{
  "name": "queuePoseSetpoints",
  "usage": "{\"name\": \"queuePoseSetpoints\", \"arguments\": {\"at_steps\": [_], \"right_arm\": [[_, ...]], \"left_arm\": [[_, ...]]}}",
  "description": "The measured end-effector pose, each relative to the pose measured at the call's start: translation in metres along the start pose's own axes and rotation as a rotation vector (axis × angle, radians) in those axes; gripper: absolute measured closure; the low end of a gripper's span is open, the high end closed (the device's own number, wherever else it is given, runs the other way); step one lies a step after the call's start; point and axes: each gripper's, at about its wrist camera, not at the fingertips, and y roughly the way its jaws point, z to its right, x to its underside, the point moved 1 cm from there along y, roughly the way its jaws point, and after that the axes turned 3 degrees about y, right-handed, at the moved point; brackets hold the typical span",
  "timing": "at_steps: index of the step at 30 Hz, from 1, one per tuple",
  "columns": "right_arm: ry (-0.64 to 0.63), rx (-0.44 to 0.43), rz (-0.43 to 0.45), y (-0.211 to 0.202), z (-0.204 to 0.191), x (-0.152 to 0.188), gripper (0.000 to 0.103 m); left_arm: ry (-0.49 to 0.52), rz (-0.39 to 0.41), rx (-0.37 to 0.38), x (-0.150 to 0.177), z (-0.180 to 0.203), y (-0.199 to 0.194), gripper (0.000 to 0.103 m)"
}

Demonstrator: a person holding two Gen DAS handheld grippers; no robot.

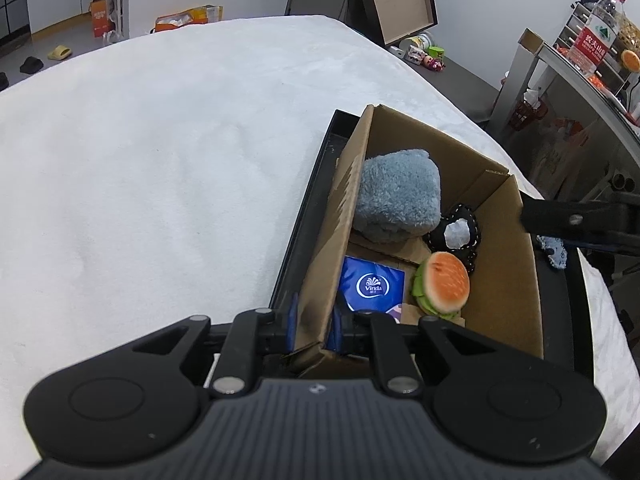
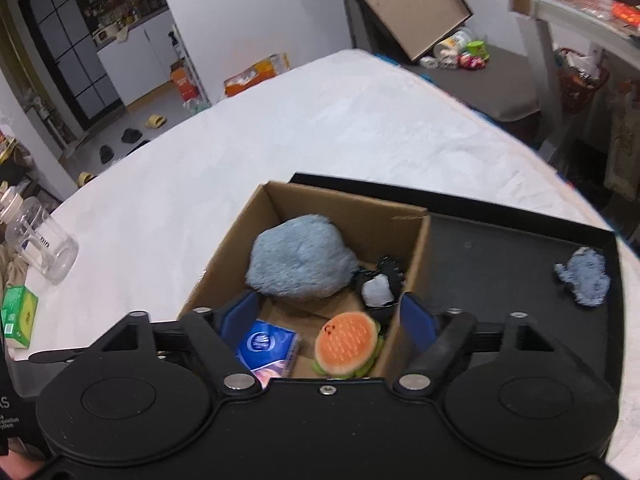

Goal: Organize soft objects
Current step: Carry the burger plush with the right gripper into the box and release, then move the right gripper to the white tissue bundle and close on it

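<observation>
Left gripper (image 1: 314,330) clamped on the near-left wall of the cardboard box (image 1: 502,280); right gripper (image 2: 326,320) jaws wide apart above the box's near end. In the box: blue plush (image 2: 300,262) at 12 o'clock, black-and-white toy (image 2: 380,284) at 2, burger toy (image 2: 346,344) at 5, tissue pack (image 2: 266,346) at 7. Box stands in black tray (image 2: 500,264); small blue plush (image 2: 586,276) lies on the tray at 3 o'clock, well apart.

Tissue pack (image 2: 267,350) partly hidden behind right gripper (image 2: 326,320) body.
</observation>
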Motion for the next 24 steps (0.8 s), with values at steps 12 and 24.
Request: {"name": "queuePoseSetpoints", "arguments": {"at_steps": [12,24], "right_arm": [[0.079,0.042,0.048,-0.035,0.053,0.011,0.017],[0.114,0.043,0.009,-0.034,0.076,0.040,0.017]], "left_arm": [[0.014,-0.011,-0.014,-0.007,0.007,-0.008,0.074],[0.068,-0.021,-0.042,-0.006,0.023,-0.012,0.065]]}}
